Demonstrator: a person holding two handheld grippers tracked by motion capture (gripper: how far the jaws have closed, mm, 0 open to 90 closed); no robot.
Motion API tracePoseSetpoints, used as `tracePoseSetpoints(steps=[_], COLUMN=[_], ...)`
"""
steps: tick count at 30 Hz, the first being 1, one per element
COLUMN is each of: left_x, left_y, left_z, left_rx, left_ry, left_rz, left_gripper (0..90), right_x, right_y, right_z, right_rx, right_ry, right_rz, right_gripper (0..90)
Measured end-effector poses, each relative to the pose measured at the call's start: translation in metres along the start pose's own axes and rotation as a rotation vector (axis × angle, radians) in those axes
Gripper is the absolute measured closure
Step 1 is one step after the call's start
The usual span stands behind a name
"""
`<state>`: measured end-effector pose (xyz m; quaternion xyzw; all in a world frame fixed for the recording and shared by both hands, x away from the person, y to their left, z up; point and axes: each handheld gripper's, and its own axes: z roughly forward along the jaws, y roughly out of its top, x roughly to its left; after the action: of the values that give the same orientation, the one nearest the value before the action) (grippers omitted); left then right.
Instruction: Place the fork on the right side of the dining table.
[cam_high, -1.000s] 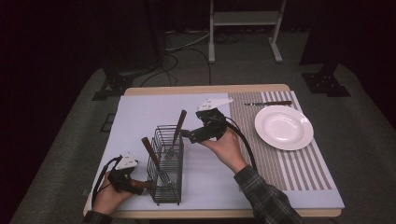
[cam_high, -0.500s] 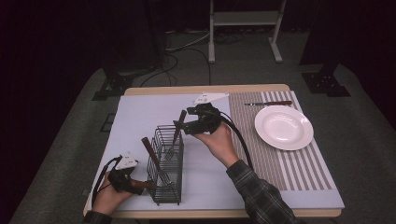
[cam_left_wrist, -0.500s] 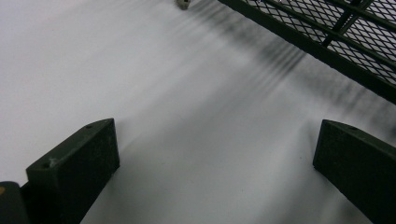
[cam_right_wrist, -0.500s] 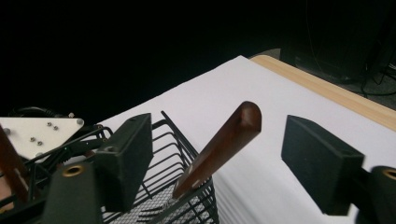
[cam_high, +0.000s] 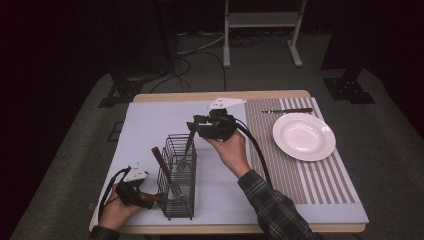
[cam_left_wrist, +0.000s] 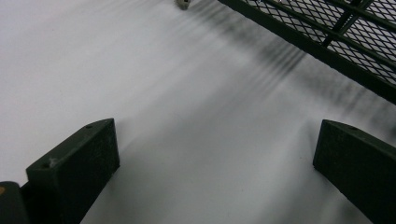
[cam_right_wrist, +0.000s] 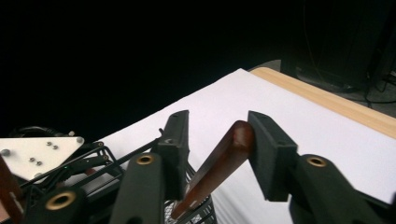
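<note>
Lifted higher, right tongs (cam_high: 196, 125) bracket smooth wooden handle (cam_right_wrist: 219, 163).

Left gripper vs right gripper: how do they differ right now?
The left gripper has its jaws spread wide with bare white mat between them; the right gripper has a brown wooden handle between its jaws. The left gripper sits low by the wire basket base; the right gripper is raised above its far end. Both have black jaws.

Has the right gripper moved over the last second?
Yes. In the high view the right gripper has gone left, away from the white plate, and now sits at the wire caddy's far end.
</note>
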<state>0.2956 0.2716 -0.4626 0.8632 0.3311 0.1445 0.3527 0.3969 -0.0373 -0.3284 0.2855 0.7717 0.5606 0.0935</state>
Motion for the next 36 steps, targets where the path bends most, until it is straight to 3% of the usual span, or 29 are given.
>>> tracePoseSetpoints(steps=[5, 6, 12, 25, 29, 36], left_x=[0.000, 0.000, 0.000, 0.000, 0.000, 0.000], left_y=[0.000, 0.000, 0.000, 0.000, 0.000, 0.000], left_z=[0.000, 0.000, 0.000, 0.000, 0.000, 0.000], left_rx=[-0.002, -0.002, -0.004, -0.003, -0.003, -0.002], left_ry=[0.001, 0.001, 0.002, 0.001, 0.001, 0.000], left_rz=[0.000, 0.000, -0.002, -0.003, -0.003, -0.003], left_gripper=[0.0, 0.0, 0.0, 0.0, 0.0, 0.0], right_x=[-0.002, -0.002, 0.002, 0.017, 0.021, 0.020], right_y=[0.000, 0.000, 0.001, 0.007, 0.010, 0.015], right_z=[0.000, -0.002, -0.004, -0.011, -0.015, -0.021], right_rx=[0.005, 0.001, -0.009, -0.026, -0.043, -0.066], right_ry=[-0.005, 0.000, 0.027, 0.184, 0.180, 0.198], right_rz=[0.012, 0.014, 0.015, -0.023, -0.043, -0.030], right_gripper=[66.7, 71.9, 74.4, 80.2, 80.5, 80.5])
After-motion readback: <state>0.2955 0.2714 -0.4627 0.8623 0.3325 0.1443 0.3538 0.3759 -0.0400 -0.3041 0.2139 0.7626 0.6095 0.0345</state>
